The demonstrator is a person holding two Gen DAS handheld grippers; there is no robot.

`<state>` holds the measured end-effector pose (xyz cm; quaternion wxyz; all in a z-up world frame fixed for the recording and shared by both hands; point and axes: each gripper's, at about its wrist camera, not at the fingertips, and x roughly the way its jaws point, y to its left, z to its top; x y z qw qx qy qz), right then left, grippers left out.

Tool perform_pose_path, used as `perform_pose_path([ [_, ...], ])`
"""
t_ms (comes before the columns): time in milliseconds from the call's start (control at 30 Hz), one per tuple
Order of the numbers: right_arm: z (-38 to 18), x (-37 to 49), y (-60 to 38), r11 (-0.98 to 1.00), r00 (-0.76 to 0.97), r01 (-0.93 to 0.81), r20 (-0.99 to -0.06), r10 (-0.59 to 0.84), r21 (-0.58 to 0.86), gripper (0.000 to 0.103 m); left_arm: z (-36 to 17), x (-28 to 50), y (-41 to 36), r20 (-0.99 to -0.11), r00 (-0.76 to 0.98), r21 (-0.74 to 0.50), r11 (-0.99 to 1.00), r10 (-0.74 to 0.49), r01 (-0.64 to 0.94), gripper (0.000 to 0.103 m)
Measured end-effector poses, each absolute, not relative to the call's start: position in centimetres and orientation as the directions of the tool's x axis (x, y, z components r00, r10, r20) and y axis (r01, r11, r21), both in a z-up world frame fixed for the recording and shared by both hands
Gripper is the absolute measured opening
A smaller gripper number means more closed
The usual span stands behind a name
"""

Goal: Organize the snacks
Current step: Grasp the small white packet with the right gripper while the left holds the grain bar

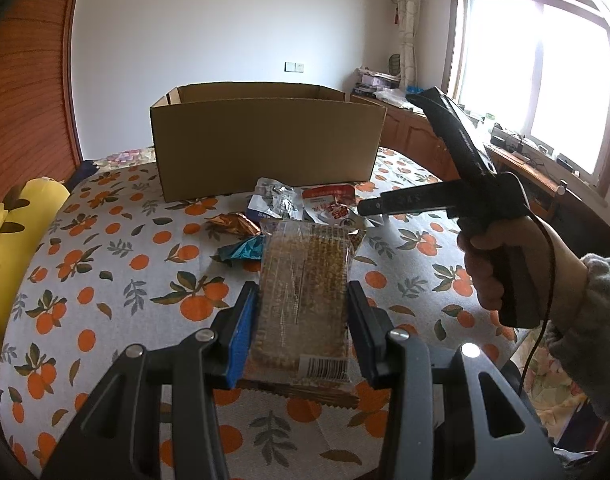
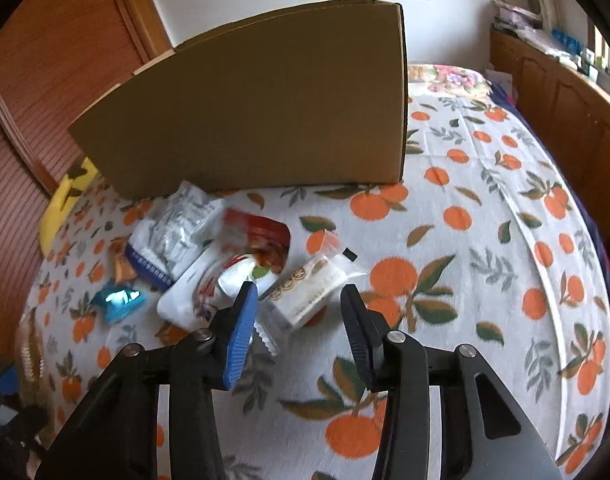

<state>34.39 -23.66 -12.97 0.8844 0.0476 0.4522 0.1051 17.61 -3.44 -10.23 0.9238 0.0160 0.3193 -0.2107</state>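
Snacks (image 2: 209, 256) lie in a loose heap on the bed (image 2: 485, 240), just in front of the open cardboard box (image 1: 265, 144) that should receive them. My left tongs (image 1: 301, 308) clamp a clear-wrapped grain bar (image 1: 305, 280) by its long sides, held clear of the heap, presumably for carrying to the box. My right tongs (image 2: 301, 308) stand parted and empty above a small white packet (image 2: 313, 284), angled downward; I judge this the approach to the next pick.

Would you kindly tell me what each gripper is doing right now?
Left gripper: shut on the brown snack bar packet.
Right gripper: open, above a white snack packet.
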Motion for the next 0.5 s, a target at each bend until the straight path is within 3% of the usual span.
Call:
perform_pose_path([
  [200,-12.8,35.4,-23.9,0.991,0.596,-0.094,-0.793,0.129,0.091,0.046,-10.5,17.6,-3.7,-0.602,0.700,-0.105,0.907,-0.385,0.408,0.043],
  [367,-13.0,36.4,-25.0,0.988,0.583,-0.070,-0.798,0.152,0.136,0.046,-10.5,17.6,-3.8,-0.603,0.699,-0.106,0.907,-0.385,0.408,0.043],
  [500,-13.1,37.1,-25.5,0.978,0.574,-0.064,-0.795,0.199,0.199,0.054,-10.5,17.5,-3.9,-0.605,0.698,-0.103,0.907,-0.383,0.409,0.043],
])
